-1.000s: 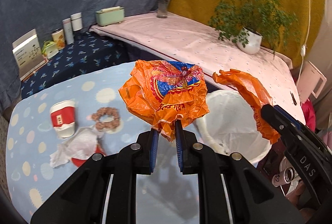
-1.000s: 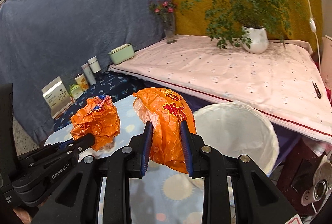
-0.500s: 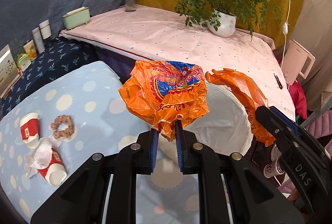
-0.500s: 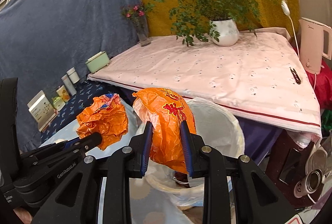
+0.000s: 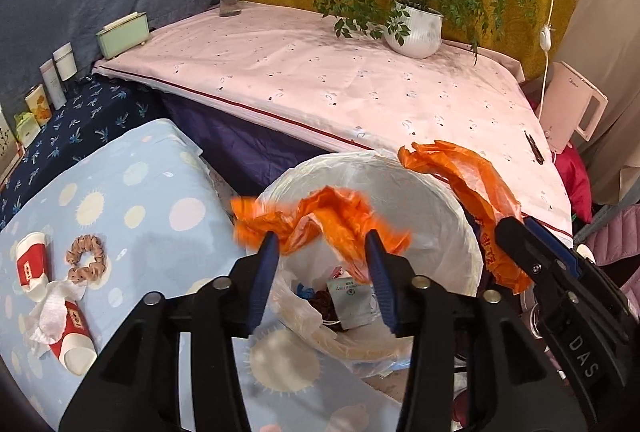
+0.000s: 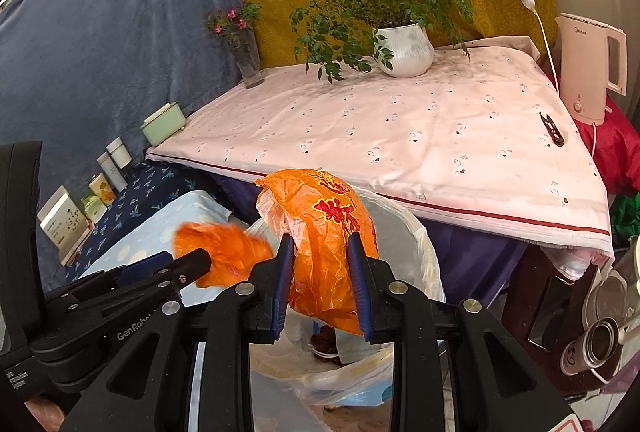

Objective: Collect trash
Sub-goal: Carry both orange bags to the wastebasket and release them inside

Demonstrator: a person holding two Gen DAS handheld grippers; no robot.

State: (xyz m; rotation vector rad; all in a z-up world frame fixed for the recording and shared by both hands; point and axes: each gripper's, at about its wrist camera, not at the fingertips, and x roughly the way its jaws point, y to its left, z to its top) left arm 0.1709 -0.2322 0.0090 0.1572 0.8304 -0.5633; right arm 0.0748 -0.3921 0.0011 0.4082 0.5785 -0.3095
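A: From the left wrist camera, going left to right, what was there?

B: Two red-and-white paper cups (image 5: 31, 267) and a crumpled tissue (image 5: 54, 312) lay on the dotted blue cloth (image 5: 132, 228), with a tan scrunchie (image 5: 87, 259) beside them. The left gripper (image 5: 319, 268) had its fingers spread wide, and a blurred orange wrapper (image 5: 320, 216) hung loose between them, over the white-lined trash bin (image 5: 424, 199). Whether it touched either pad, I could not tell. Scraps showed at the bin's bottom.

A: And the right wrist camera?

B: It missed the cups and the scrunchie. It showed the left gripper from the side at the left, the blurred wrapper (image 6: 224, 252) at its tip. In the middle, the right gripper (image 6: 322, 280) was clamped on an orange plastic bag (image 6: 324, 232) with red characters, held above the bin (image 6: 420, 252). Far right stood a pink kettle (image 6: 588, 67), seen whole only there.
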